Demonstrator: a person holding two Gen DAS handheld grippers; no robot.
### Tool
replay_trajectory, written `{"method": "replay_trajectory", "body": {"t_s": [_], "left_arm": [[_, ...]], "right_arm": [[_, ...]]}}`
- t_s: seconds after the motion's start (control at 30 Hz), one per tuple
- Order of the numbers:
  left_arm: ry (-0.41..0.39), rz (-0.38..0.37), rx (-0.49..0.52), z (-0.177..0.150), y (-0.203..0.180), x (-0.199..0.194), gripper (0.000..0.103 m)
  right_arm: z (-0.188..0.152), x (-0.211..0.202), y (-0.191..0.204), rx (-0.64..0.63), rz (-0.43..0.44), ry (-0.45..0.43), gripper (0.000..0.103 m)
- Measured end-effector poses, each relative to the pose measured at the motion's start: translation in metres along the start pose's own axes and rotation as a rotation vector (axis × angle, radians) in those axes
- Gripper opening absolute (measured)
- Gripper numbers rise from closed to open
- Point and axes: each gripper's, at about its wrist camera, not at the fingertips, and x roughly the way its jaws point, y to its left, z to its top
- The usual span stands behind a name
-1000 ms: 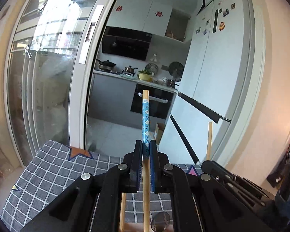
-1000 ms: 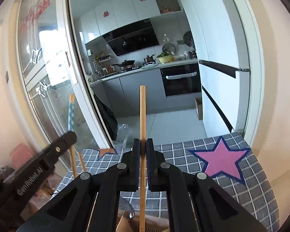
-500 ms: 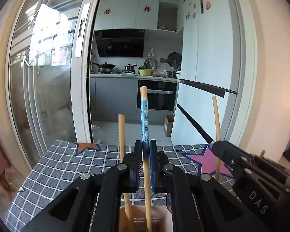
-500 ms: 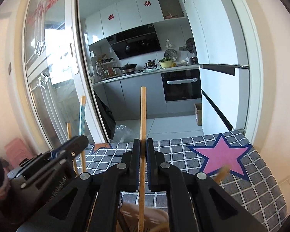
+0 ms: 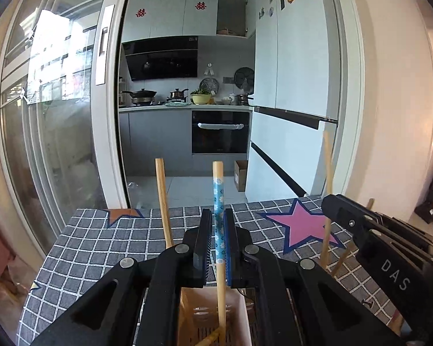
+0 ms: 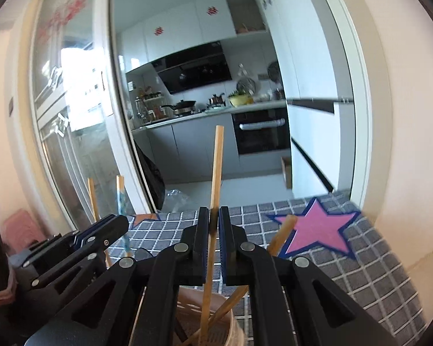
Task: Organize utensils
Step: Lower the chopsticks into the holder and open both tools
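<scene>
In the left wrist view my left gripper [image 5: 217, 232] has its jaws slightly apart around an upright chopstick with a blue flowered band [image 5: 218, 216]. Its lower end stands in a white square holder [image 5: 242, 314] beside a plain wooden chopstick [image 5: 163, 201]. In the right wrist view my right gripper [image 6: 214, 230] has its jaws slightly apart around a plain wooden chopstick [image 6: 215, 178], which stands in a round beige holder [image 6: 216, 325] with another leaning chopstick [image 6: 283, 230]. The left gripper [image 6: 72, 248] shows at the left of that view.
The holders stand on a grey checked tablecloth [image 5: 101, 239] with a pink star [image 5: 300, 225]. A sliding glass door [image 5: 57, 115] and a kitchen with a white fridge [image 5: 297, 86] lie beyond the table's far edge. The right gripper [image 5: 375, 236] is close at the right.
Both grippers have dropped lower over the holders, and both chopsticks now stand in them. The jaws of both grippers have parted a little, so the chopsticks sit loose between them.
</scene>
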Motion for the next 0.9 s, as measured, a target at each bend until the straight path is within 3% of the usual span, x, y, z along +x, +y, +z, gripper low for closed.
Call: {"method": "replay_trajectory", "body": {"t_s": [0.17, 0.33, 0.5, 0.53, 0.57, 0.6, 0.67, 0.73, 0.9], "left_arm": [[0.017, -0.011, 0.002, -0.002, 0.003, -0.003, 0.039], [0.032, -0.035, -0.017, 0.002, 0.005, -0.008, 0.039], [0.036, -0.064, -0.032, 0.007, 0.005, -0.015, 0.04], [0.037, -0.07, -0.036, 0.009, 0.005, -0.016, 0.045], [0.038, -0.075, -0.039, 0.01, 0.004, -0.018, 0.062], [0.04, -0.072, -0.043, 0.011, 0.003, -0.021, 0.103], [-0.012, -0.032, -0.054, 0.014, 0.002, -0.032, 0.103], [-0.025, -0.066, -0.043, 0.02, -0.001, -0.038, 0.103], [-0.085, -0.066, -0.035, 0.034, 0.001, -0.064, 0.103]], "right_arm": [[-0.009, -0.015, 0.005, -0.049, 0.022, -0.013, 0.007], [-0.009, -0.016, -0.004, -0.008, 0.024, 0.051, 0.008], [-0.003, -0.022, -0.022, 0.091, 0.031, 0.095, 0.022], [-0.003, -0.024, -0.024, 0.101, 0.03, 0.099, 0.029], [-0.004, -0.027, -0.025, 0.107, 0.031, 0.102, 0.034], [-0.005, -0.03, -0.026, 0.113, 0.03, 0.103, 0.035], [-0.006, -0.036, -0.028, 0.118, 0.028, 0.106, 0.041], [-0.006, -0.04, -0.028, 0.122, 0.023, 0.106, 0.045], [-0.003, -0.053, -0.027, 0.13, 0.013, 0.113, 0.059]]}}
